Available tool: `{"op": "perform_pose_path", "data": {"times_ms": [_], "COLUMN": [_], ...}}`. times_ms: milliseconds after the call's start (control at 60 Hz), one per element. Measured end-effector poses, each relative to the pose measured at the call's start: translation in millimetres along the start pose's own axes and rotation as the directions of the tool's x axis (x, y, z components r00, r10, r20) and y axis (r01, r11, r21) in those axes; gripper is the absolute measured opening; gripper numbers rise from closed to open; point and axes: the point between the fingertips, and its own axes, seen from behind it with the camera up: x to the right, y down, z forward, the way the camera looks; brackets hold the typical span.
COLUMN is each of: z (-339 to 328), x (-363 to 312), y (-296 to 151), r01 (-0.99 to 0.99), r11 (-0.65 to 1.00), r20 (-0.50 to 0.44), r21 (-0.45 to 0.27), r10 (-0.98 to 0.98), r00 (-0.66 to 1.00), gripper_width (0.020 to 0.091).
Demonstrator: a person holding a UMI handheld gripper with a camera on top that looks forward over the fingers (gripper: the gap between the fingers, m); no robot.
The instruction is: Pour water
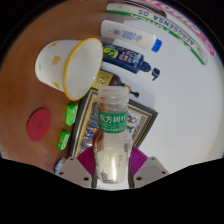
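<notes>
Gripper (112, 172) clamped on bottle (112, 135), upright, cap up, white cup (68, 67) ahead, tipped sideways, mouth facing right.

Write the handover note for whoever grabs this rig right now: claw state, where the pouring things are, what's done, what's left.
Claw: shut on the clear plastic bottle with the green label, held upright between the pink pads.
Bottle: its cap appears to be off; the mouth sits just below the rim of the cup.
White paper cup with a yellow rim: tipped on its side beyond the bottle, its open mouth facing the bottle.
Nearby: a red round disc on the white table, and other bottles further back.
Done: bottle grasped and brought up to the cup.
Left: the pour itself. I cannot tell whether any water is in the cup.
</notes>
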Motion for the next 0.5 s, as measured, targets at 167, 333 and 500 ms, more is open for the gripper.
{"op": "perform_pose_path", "data": {"times_ms": [167, 333, 500], "z": [1, -2, -3], "x": [-9, -6, 4], "y": [-9, -12, -5], "r01": [0.126, 0.099, -0.185], "r11": [0.992, 0.994, 0.982], "r20": [0.007, 0.002, 0.066], "r21": [0.031, 0.044, 0.044], "r10": [-0.126, -0.099, 0.181], "r00": [0.992, 0.995, 0.981], "gripper_width": [0.0415, 0.0414, 0.042]}}
